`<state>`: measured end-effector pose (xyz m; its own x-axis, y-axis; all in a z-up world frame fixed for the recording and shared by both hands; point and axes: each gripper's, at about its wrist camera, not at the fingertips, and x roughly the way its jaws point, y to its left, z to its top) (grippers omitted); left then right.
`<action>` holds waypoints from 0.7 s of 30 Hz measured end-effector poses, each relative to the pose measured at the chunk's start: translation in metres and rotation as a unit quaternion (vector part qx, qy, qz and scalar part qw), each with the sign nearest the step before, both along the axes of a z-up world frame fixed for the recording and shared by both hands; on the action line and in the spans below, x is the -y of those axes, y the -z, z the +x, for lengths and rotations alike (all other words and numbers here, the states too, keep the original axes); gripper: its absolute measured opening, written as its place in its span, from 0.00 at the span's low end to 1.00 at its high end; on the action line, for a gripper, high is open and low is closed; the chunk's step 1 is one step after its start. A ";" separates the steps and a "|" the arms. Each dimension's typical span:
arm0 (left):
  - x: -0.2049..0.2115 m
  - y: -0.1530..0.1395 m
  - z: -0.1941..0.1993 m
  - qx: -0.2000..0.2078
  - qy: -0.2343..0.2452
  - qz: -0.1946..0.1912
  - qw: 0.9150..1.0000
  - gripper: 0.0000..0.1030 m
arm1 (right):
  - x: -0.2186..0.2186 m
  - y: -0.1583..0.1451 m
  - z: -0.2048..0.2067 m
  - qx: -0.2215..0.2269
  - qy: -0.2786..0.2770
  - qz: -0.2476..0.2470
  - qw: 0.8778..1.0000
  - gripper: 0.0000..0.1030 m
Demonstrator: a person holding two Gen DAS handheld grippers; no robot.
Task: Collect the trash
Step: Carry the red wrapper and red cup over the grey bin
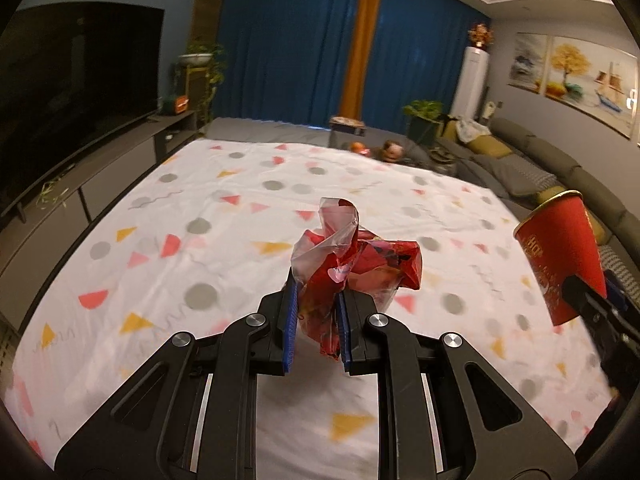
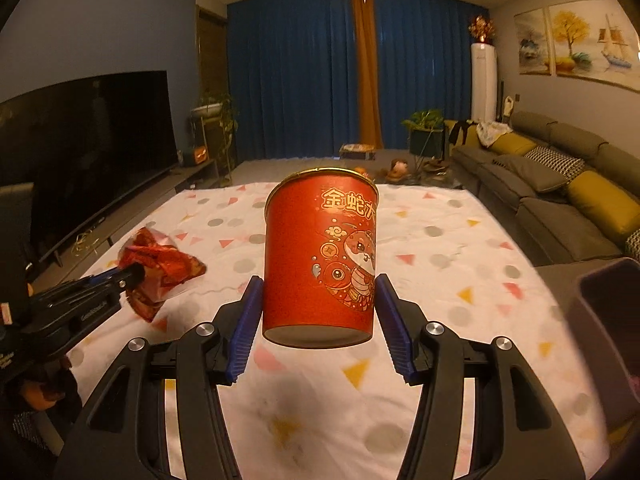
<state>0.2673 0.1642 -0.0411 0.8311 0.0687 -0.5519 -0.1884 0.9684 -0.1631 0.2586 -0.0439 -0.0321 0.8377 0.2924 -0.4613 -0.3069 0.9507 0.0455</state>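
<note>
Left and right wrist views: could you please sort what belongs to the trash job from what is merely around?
Job:
left gripper, shut on crumpled wrapper
right gripper, shut on red paper cup
grey bin

Around:
patterned sheet
TV
sofa
curtains

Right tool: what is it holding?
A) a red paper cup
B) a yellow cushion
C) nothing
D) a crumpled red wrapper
A: the right tool has its blue pads closed on the red paper cup, lifted clear above the patterned sheet.
</note>
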 end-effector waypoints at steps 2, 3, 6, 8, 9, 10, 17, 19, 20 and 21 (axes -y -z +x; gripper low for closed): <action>0.017 -0.007 -0.009 0.006 0.013 0.002 1.000 0.16 | 0.012 -0.005 -0.017 0.010 0.002 0.003 1.000 0.54; 0.023 -0.009 -0.013 0.008 0.018 0.003 1.000 0.16 | 0.018 -0.007 -0.023 0.013 0.004 0.004 1.000 0.54; 0.047 -0.017 -0.024 0.014 0.035 0.008 0.999 0.16 | 0.038 -0.014 -0.042 0.024 0.011 0.008 1.000 0.54; 0.064 -0.023 -0.031 0.019 0.047 0.012 0.999 0.16 | 0.051 -0.017 -0.052 0.032 0.017 0.010 0.999 0.54; 0.070 -0.025 -0.033 0.021 0.051 0.013 0.998 0.16 | 0.056 -0.019 -0.056 0.034 0.020 0.010 0.999 0.54; 0.077 -0.027 -0.036 0.023 0.056 0.015 0.998 0.16 | 0.062 -0.020 -0.061 0.038 0.024 0.012 0.999 0.54; 0.128 -0.038 -0.049 0.033 0.092 0.028 0.995 0.16 | 0.101 -0.024 -0.076 0.048 0.048 0.020 0.997 0.54; 0.140 -0.040 -0.050 0.035 0.100 0.030 0.994 0.16 | 0.110 -0.025 -0.078 0.051 0.054 0.022 0.997 0.54; 0.148 -0.042 -0.051 0.036 0.105 0.033 0.993 0.16 | 0.114 -0.026 -0.079 0.053 0.057 0.023 0.997 0.54; 0.154 -0.042 -0.051 0.038 0.110 0.034 0.993 0.16 | 0.116 -0.026 -0.081 0.055 0.060 0.024 0.996 0.54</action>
